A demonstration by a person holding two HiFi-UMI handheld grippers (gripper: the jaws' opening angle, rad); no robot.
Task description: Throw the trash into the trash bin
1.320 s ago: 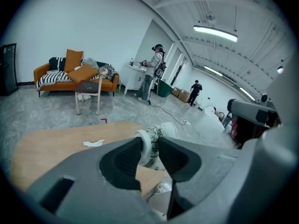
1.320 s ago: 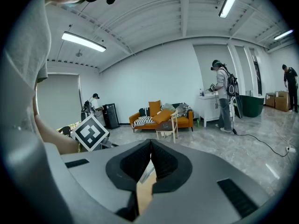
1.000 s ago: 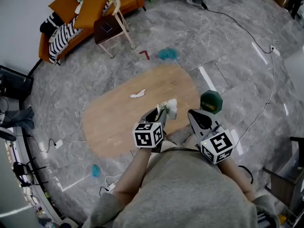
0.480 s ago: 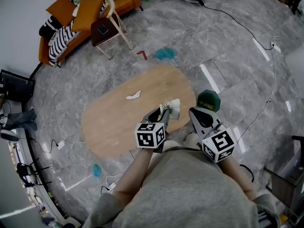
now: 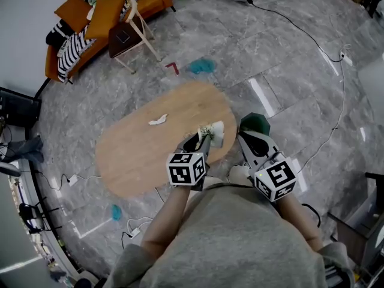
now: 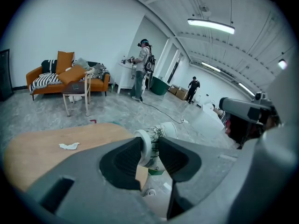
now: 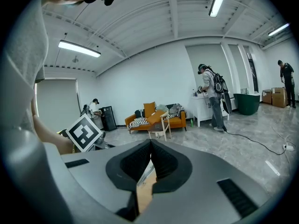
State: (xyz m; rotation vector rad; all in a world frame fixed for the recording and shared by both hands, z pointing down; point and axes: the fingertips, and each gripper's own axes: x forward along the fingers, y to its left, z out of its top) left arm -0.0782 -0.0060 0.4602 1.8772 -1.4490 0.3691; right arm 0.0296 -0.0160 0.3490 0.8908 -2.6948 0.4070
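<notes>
My left gripper (image 5: 201,140) is shut on a white paper cup (image 5: 215,133) with green scraps in it, over the near right end of the oval wooden table (image 5: 132,155). In the left gripper view the cup (image 6: 150,143) sits pinched between the dark pads. The dark green trash bin (image 5: 254,122) stands on the floor just right of the table, partly hidden by my right gripper (image 5: 245,138). In the right gripper view that gripper (image 7: 150,146) has its tips touching, nothing held. A crumpled white tissue (image 5: 158,120) lies on the table.
An orange sofa (image 5: 90,23) with cushions and a wooden chair (image 5: 129,32) stand at the far left. A blue cloth (image 5: 201,66) and a red piece (image 5: 173,68) lie on the grey floor beyond the table. A cable (image 5: 312,47) crosses the floor. People stand far off.
Both grippers have shifted sideways toward the bin with the cup still held. The table and tissue slide left in the head view, and the bin now sits right behind the right gripper.
</notes>
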